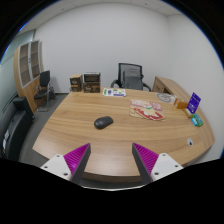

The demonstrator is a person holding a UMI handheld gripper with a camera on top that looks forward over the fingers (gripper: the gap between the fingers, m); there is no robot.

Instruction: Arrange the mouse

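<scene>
A dark grey mouse lies on the wooden table, left of the table's middle and well beyond my fingers. My gripper hangs above the table's near edge with its two magenta-padded fingers spread wide apart and nothing between them. The mouse is ahead and slightly left of the midline between the fingers.
A pinkish mat with items on it lies right of the mouse. A purple box and a small teal object sit at the right end. Papers lie at the far edge. Office chairs and shelves stand around the room.
</scene>
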